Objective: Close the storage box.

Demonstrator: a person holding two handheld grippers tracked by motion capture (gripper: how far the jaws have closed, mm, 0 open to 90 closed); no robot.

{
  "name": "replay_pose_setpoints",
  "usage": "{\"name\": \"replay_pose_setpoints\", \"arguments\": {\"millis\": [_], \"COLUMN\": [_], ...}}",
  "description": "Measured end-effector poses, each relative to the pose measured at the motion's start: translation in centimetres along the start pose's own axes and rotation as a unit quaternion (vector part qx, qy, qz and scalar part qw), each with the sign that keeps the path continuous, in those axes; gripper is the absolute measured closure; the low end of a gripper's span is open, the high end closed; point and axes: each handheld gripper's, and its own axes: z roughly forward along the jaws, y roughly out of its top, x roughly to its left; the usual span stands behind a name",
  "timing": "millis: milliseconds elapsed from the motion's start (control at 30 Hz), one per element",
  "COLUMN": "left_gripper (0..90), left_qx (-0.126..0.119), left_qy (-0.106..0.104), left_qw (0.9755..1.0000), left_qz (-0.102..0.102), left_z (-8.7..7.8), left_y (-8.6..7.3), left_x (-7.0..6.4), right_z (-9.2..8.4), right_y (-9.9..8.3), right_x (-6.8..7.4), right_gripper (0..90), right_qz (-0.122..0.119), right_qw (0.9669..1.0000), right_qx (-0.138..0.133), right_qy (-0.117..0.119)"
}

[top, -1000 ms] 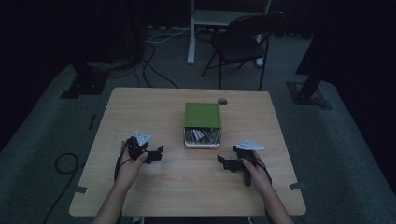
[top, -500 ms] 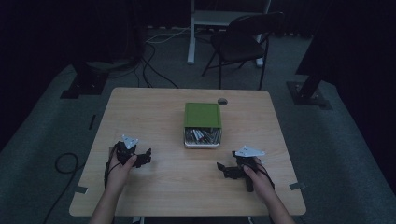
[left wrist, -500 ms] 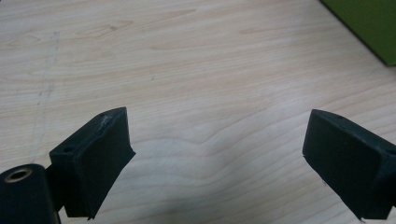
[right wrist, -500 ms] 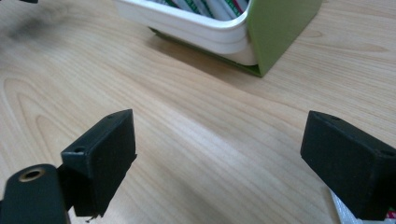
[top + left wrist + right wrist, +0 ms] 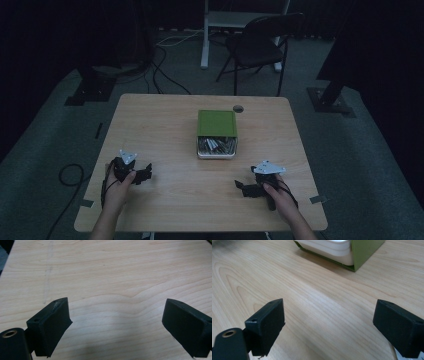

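Green box (image 5: 216, 123), white tray (image 5: 216, 148) slid partway out, holding metal pieces.

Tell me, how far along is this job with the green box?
Barely begun. The green box already sits partly slid open, its white tray of sticks showing. Nothing is in hand: both the left tongs and right tongs are open over bare table. Reaching the box remains.
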Motion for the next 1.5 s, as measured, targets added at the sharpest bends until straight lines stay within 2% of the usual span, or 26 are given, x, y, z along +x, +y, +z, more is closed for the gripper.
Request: {"name": "replay_pose_setpoints", "arguments": {"millis": [133, 400, 467, 567, 700, 767, 833, 900, 1000, 1300, 1367, 1500], "left_gripper": [8.7, 8.7, 8.7, 8.7, 8.7, 8.7, 8.7, 8.7, 8.7, 8.7, 8.7, 8.7], "left_qx": [0.003, 0.007, 0.008, 0.01, 0.01, 0.008, 0.014, 0.018, 0.025, 0.038, 0.036, 0.033], "left_qy": [0.005, 0.012, 0.015, 0.021, 0.026, 0.032, 0.041, 0.041, 0.045, 0.05, 0.048, 0.047], "left_qw": [1.0, 0.9997, 0.9995, 0.9992, 0.9988, 0.9983, 0.9981, 0.9978, 0.9974, 0.9968, 0.9965, 0.9966], "left_qz": [-0.008, -0.02, -0.027, -0.031, -0.041, -0.048, -0.043, -0.048, -0.051, -0.049, -0.059, -0.059], "left_z": [-0.4, -0.9, -1.0, -1.2, -1.3, -1.2, -1.2, -1.2, -1.1, -0.7, -0.6, -0.6], "left_y": [-0.6, -1.9, -2.1, -2.5, -2.9, -3.2, -3.4, -3.5, -3.7, -4.1, -4.3, -4.3], "left_x": [0.5, 1.3, 1.8, 2.3, 2.9, 3.2, 3.5, 3.8, 3.9, 4.2, 4.3, 4.2], "right_z": [-0.5, -1.0, -1.0, -0.8, -0.6, -0.5, -0.4, -0.3, -0.1, -0.1, -0.1, -0.2], "right_y": [-0.4, -1.2, -1.4, -1.8, -2.1, -2.0, -2.0, -2.0, -2.0, -2.0, -2.0, -2.0], "right_x": [0.1, 0.3, 0.4, 0.4, 0.5, 0.4, 0.4, 0.4, 0.3, 0.0, 0.0, 0.0], "right_gripper": [10.2, 10.2, 10.2, 10.2, 10.2, 10.2, 10.2, 10.2, 10.2, 10.2, 10.2, 10.2], "right_qz": [0.0, -0.014, -0.022, -0.012, -0.023, -0.022, -0.019, -0.017, -0.017, -0.01, -0.01, -0.01], "right_qw": [1.0, 0.9998, 0.9997, 0.9998, 0.999, 0.9987, 0.998, 0.9968, 0.9965, 0.9957, 0.9957, 0.9957], "right_qx": [0.001, 0.009, 0.015, 0.016, 0.033, 0.038, 0.049, 0.062, 0.07, 0.07, 0.07, 0.07], "right_qy": [0.002, 0.003, -0.003, -0.006, -0.017, -0.027, -0.035, -0.048, -0.044, -0.059, -0.059, -0.059]}}
